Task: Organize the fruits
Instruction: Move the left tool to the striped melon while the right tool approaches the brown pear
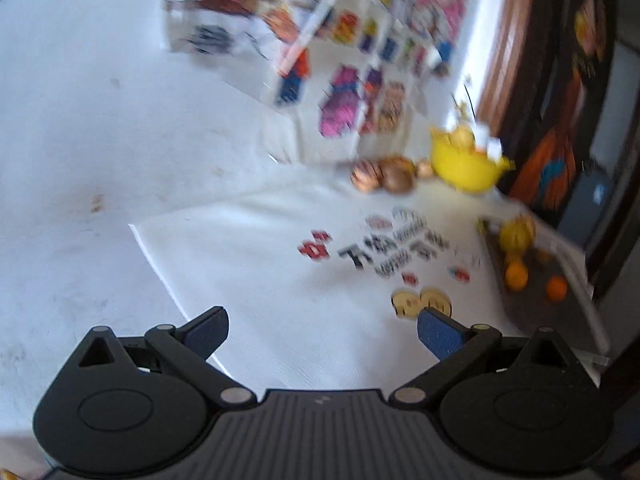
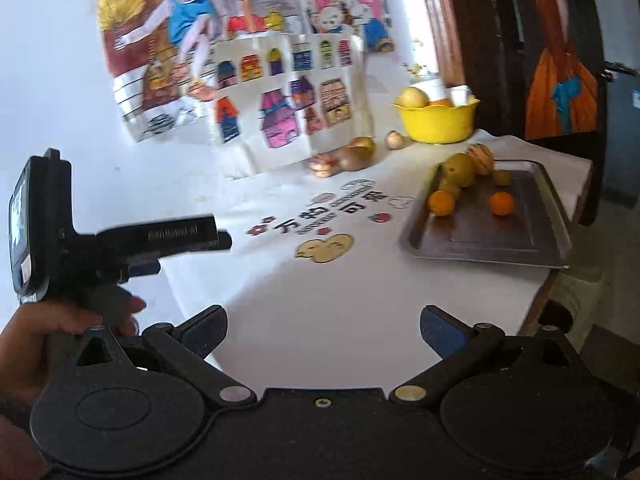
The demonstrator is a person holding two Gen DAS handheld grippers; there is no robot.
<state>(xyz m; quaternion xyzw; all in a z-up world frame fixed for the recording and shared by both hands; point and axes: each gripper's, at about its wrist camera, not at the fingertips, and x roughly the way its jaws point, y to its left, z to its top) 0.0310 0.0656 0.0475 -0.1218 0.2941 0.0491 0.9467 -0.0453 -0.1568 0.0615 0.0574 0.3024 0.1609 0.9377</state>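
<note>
A dark tray (image 2: 492, 236) sits on the white printed cloth (image 2: 320, 292) at the right. It holds two oranges (image 2: 442, 202), a yellow-green pear-like fruit (image 2: 458, 170), a striped fruit (image 2: 482, 158) and a small green one. A yellow bowl (image 2: 436, 120) behind it holds a pale fruit and white cups. Brown fruits (image 2: 352, 156) lie loose on the cloth left of the bowl. My right gripper (image 2: 322, 328) hangs open and empty over the near cloth. My left gripper (image 1: 324, 330) is open and empty too. The blurred left wrist view shows the tray (image 1: 520, 312) and the bowl (image 1: 466, 164).
A hand (image 2: 36, 344) holds the left gripper (image 2: 192, 246) at the left of the right wrist view. Cartoon-printed bags (image 2: 288, 104) stand against the white wall behind the cloth. The table's edge (image 2: 544, 300) drops off just right of the tray, with dark furniture beyond.
</note>
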